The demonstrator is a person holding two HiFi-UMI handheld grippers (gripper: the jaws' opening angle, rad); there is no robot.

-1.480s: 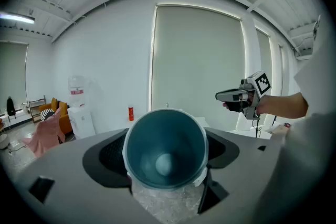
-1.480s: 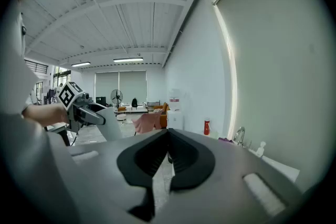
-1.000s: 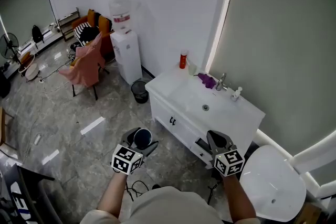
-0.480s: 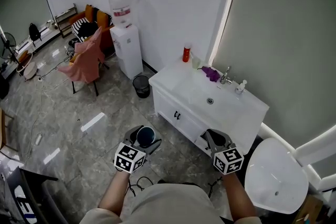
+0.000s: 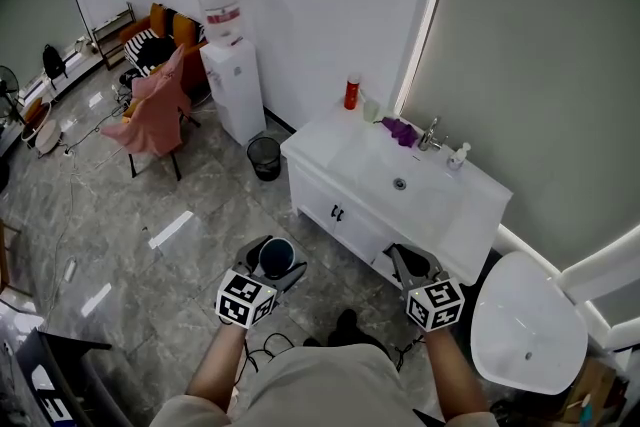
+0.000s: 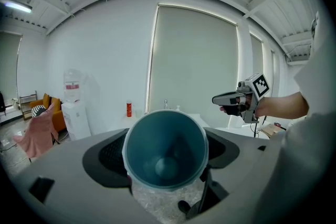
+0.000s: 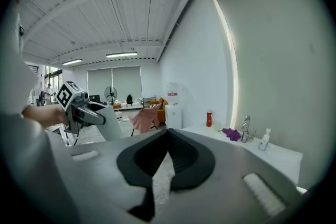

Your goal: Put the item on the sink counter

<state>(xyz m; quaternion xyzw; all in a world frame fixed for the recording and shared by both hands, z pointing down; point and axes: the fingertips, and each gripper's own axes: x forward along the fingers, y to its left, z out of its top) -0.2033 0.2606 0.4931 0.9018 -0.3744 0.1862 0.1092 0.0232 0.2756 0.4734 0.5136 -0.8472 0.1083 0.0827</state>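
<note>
A dark teal cup [image 5: 276,257] is clamped between the jaws of my left gripper [image 5: 270,265], which is held over the grey floor. In the left gripper view the cup's open mouth [image 6: 166,150] faces the camera, with a black pad on each side. My right gripper [image 5: 413,265] is held beside it with nothing in it; its pads meet at the tips [image 7: 168,131]. The white sink counter [image 5: 327,150] stands ahead along the wall, with a basin [image 5: 400,183] and faucet [image 5: 430,134].
On the counter stand a red bottle [image 5: 352,91], a purple cloth [image 5: 400,130] and a soap bottle [image 5: 458,155]. A black bin [image 5: 264,157], a water dispenser [image 5: 230,83] and a chair draped in pink [image 5: 152,110] are to the left. A white toilet [image 5: 525,335] is at right.
The head view has shifted a little, so the sink counter sits slightly higher in frame. Both grippers keep their places and the cup stays in the left one.
</note>
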